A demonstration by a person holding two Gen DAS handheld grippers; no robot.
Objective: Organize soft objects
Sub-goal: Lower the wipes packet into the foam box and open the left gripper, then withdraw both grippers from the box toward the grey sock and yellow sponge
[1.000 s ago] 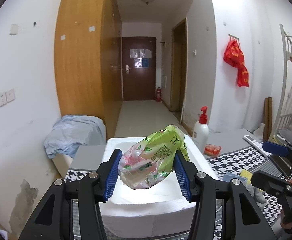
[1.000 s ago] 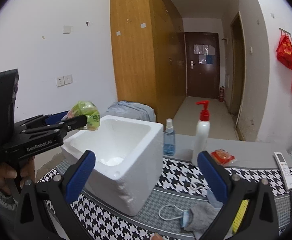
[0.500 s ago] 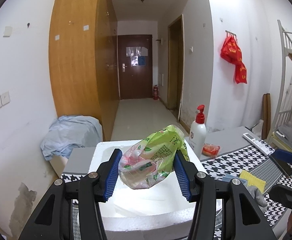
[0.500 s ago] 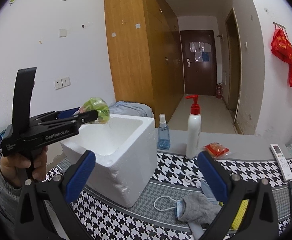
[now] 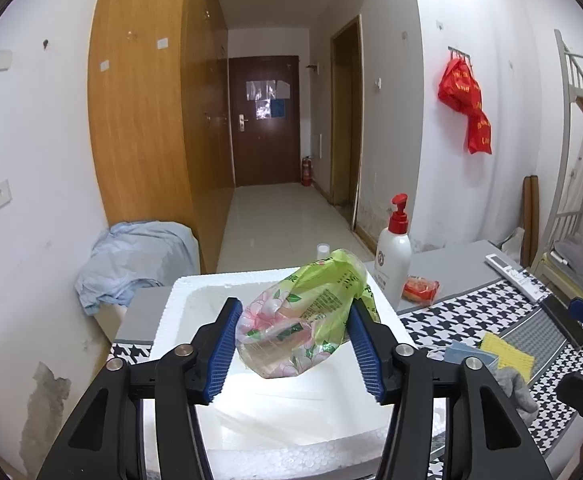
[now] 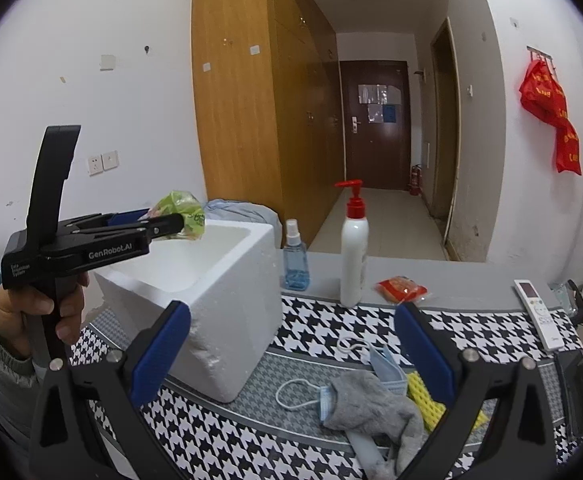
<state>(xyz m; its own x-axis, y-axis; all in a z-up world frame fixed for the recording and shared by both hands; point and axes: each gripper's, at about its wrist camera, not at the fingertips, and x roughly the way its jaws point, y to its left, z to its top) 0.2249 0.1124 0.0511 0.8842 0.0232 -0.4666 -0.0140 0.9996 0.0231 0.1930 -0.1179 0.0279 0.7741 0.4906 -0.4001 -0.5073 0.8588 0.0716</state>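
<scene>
Green-and-pink packet: a soft plastic pack (image 5: 305,316) printed with flowers sits between the blue pads of the left gripper (image 5: 293,344), above the open mouth of the white foam box (image 5: 171,320).
Left gripper state: its jaws are opening, with the packet between them; the pads look to be at its sides yet, so it reads as gripped but being let go.
Packet's long axis: it runs forward and upward away from the gripper, slanting toward the right-hand pad, with the pink end nearest the camera.
Relation that matters: the box's hollow lies directly below and ahead of the packet, so the likely next step is a straight drop into it.
Box contents: the inside shows white and bright; nothing can be made out in it, though the floor is partly hidden.
Right gripper: its fingers (image 6: 419,344) stand wide apart with nothing between them, over the houndstooth cloth (image 6: 323,332).
Nearer hand for the rest: a grey sock (image 6: 371,408), face masks (image 6: 383,364) and a yellow sponge (image 6: 423,396) lie just below the right gripper, well apart from the left one.
Outside the box: a pump bottle (image 6: 354,256) and a small spray bottle (image 6: 294,260) stand beside it.
</scene>
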